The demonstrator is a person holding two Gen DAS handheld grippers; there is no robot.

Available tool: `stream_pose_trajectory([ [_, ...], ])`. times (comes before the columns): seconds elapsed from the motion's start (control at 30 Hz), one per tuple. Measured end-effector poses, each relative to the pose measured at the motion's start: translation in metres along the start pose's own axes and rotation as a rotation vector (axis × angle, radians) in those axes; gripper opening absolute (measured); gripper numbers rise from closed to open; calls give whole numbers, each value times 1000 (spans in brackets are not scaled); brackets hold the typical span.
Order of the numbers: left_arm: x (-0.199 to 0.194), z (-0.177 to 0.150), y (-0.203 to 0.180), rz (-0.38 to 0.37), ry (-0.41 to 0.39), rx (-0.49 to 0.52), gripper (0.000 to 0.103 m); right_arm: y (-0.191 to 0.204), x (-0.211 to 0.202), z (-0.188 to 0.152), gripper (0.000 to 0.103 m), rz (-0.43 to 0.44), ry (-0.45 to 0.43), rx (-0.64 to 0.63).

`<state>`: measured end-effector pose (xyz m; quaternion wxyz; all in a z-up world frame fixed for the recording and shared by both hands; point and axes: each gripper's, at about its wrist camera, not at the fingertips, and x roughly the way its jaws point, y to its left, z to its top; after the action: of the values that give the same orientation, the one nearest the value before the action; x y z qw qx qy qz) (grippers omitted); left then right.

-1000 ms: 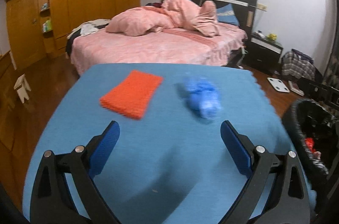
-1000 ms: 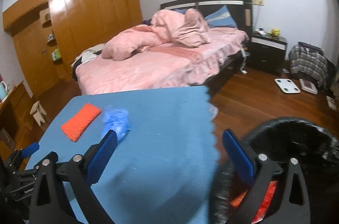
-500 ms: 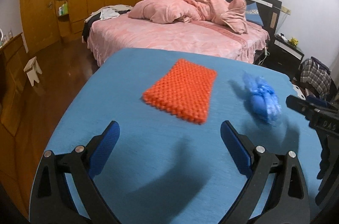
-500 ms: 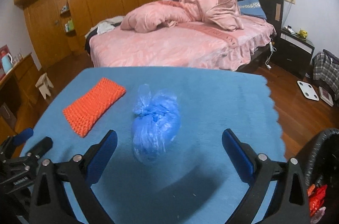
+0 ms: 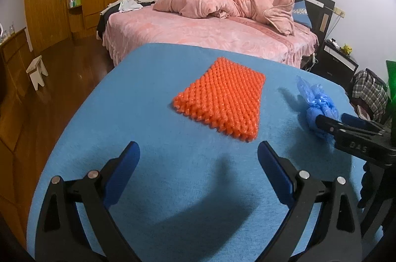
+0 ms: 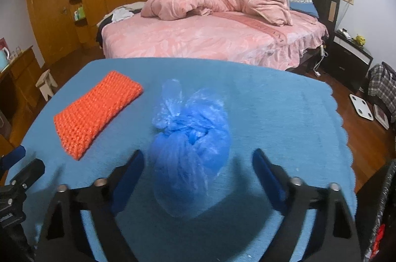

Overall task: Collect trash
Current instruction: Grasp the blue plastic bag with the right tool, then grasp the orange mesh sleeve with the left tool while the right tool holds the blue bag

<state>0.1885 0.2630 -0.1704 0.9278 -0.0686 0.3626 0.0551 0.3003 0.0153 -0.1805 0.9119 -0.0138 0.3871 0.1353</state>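
A knotted blue plastic bag (image 6: 190, 150) lies on the blue table cloth (image 6: 272, 113). My right gripper (image 6: 198, 177) is open, its jaws on either side of the bag's near end, not closed on it. The bag also shows in the left wrist view (image 5: 316, 101), with the right gripper (image 5: 346, 123) reaching it from the right. An orange knitted net piece (image 5: 222, 98) lies flat mid-table; it also shows in the right wrist view (image 6: 96, 111). My left gripper (image 5: 198, 170) is open and empty, a short way in front of the orange piece.
A black trash bin (image 6: 386, 212) with red scraps inside stands off the table's right edge. A pink bed (image 6: 210, 34) lies beyond the table, a dark nightstand (image 6: 351, 51) to its right. A small white stool (image 5: 37, 71) stands on the wood floor at left.
Both grippers have swung left from the bin side and moved forward. The right gripper now straddles the blue bag; the left now faces the orange piece, closer than before.
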Motion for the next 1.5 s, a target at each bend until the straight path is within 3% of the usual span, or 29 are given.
stream_pose_trajectory([
  [0.03, 0, 0, 0, -1, 1, -1, 93, 2, 3, -1, 61, 18, 12, -6],
  [0.27, 7, 1, -1, -9, 24, -3, 93, 1, 7, -1, 51, 53, 15, -6],
  [0.57, 4, 7, -11, -19, -2, 11, 93, -2, 4, 0, 49, 44, -1, 8],
  [0.77, 13, 26, -23, -23, -23, 27, 93, -18, -5, 6, 49, -19, -42, 29],
  [0.97, 34, 44, -31, -21, -20, 42, 93, -30, 2, 4, 49, -32, -18, 46],
  [1.17, 61, 51, -34, -20, 32, 81, 93, -33, 7, 3, 49, -27, -4, 54],
  [1.37, 84, 46, -25, -37, 122, 52, 93, -32, 9, 1, 50, -30, 5, 46],
  [1.5, 84, 45, -27, -51, 119, 62, 77, -30, 10, 1, 50, -33, 10, 42],
])
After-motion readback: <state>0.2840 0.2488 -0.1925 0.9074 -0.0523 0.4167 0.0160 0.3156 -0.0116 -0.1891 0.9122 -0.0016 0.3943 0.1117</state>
